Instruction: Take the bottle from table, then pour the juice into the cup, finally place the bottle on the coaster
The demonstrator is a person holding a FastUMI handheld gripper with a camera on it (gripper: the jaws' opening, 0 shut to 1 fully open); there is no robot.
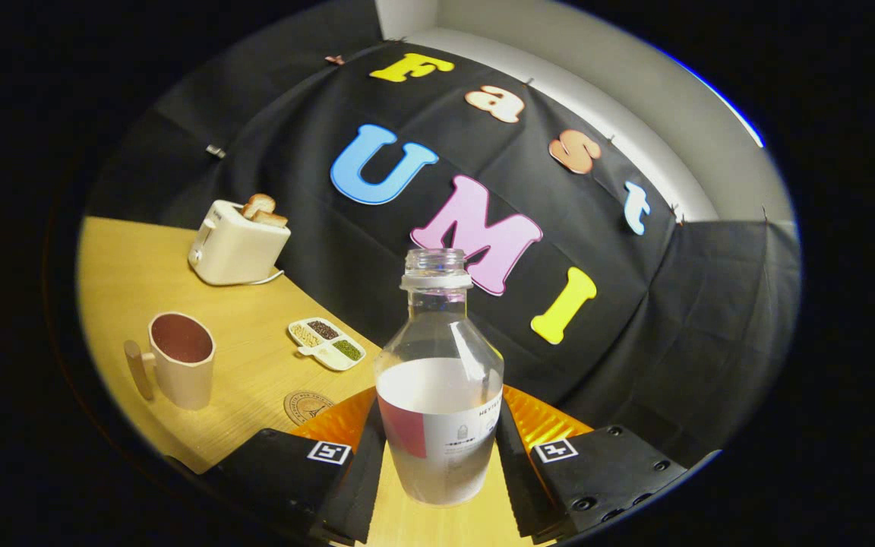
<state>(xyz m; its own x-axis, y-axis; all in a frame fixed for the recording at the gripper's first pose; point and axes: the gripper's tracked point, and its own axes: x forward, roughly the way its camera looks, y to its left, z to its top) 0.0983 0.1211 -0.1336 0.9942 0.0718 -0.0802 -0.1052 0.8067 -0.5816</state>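
A clear bottle [439, 395] with no cap, holding whitish juice and wearing a white and red label, stands upright between my fingers. My gripper [438, 444] is shut on it, one finger [362, 463] pressing each side of its lower body. A beige cup [181, 362] with a wooden handle and a dark inside sits on the wooden table [141, 273], ahead and to the left of the fingers. The round brown coaster [307, 406] lies flat between the cup and my left finger. The whole scene looks tilted. I cannot tell whether the bottle's base touches the table.
A cream toaster [238, 243] with bread slices in it stands at the table's far left, by the black cloth wall. A small white divided dish [326, 343] of grains lies just beyond the coaster. Bare tabletop surrounds the cup.
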